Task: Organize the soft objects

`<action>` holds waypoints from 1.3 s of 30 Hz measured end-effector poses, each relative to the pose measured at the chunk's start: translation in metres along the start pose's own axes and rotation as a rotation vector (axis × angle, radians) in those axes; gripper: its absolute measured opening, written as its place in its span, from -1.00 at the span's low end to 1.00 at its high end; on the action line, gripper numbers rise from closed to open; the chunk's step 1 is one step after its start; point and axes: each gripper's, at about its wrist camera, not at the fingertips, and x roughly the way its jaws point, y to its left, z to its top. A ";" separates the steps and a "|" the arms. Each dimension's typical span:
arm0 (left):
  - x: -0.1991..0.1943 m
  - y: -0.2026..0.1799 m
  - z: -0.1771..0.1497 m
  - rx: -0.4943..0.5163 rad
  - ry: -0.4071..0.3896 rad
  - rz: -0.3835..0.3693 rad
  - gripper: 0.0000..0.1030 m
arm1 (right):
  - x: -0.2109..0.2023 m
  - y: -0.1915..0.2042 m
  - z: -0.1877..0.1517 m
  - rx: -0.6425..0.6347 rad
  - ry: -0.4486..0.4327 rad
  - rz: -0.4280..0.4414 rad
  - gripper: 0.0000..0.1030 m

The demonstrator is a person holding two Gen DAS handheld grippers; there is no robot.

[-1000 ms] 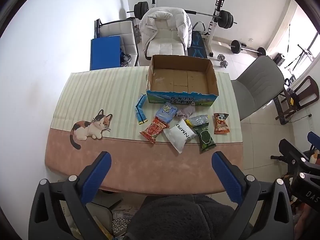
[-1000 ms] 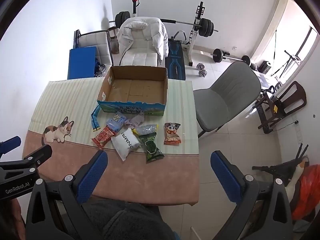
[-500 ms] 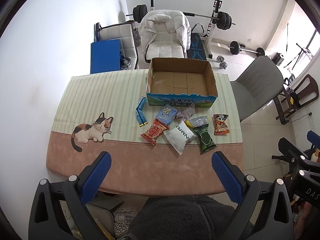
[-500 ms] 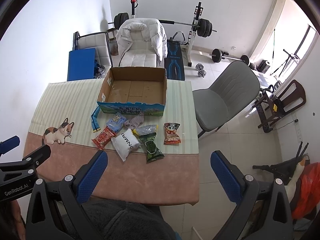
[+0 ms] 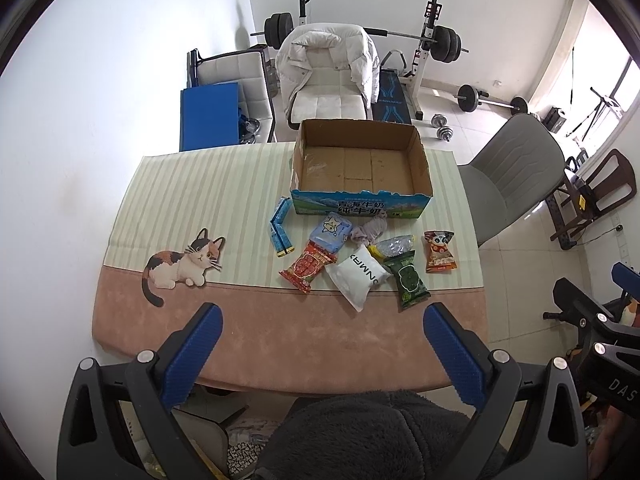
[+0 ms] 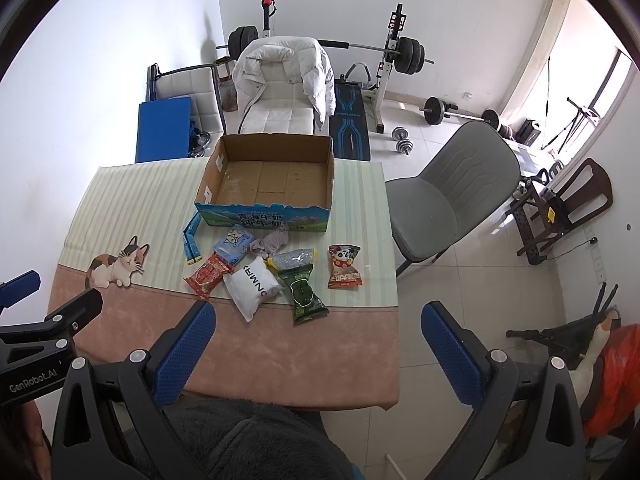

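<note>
An empty cardboard box (image 5: 361, 163) (image 6: 268, 178) with a blue printed front stands at the table's far side. In front of it lie several soft packets: a white pouch (image 5: 357, 277) (image 6: 251, 282), a red packet (image 5: 307, 266), a green packet (image 5: 408, 278) (image 6: 303, 291), an orange snack bag (image 5: 439, 251) (image 6: 344, 267), a light blue pack (image 5: 331, 231), a blue tube (image 5: 279, 229) and a grey cloth (image 5: 370, 230). My left gripper (image 5: 320, 316) and right gripper (image 6: 316, 314) are open and empty, held high above the table's near edge.
The table wears a striped and pink cloth (image 5: 208, 200) with a cat picture (image 5: 182, 262). A grey chair (image 6: 452, 184) stands right of the table. A white-jacketed chair (image 5: 328, 76), a blue mat (image 5: 208, 116) and weight equipment (image 5: 432, 36) lie beyond it.
Both views have pulled back and up slightly, so the table looks a little farther. Nothing on the table has moved. Both grippers stay open.
</note>
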 end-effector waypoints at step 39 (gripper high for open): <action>-0.002 0.003 0.008 0.009 -0.017 0.002 1.00 | -0.004 -0.003 0.005 0.013 -0.013 -0.004 1.00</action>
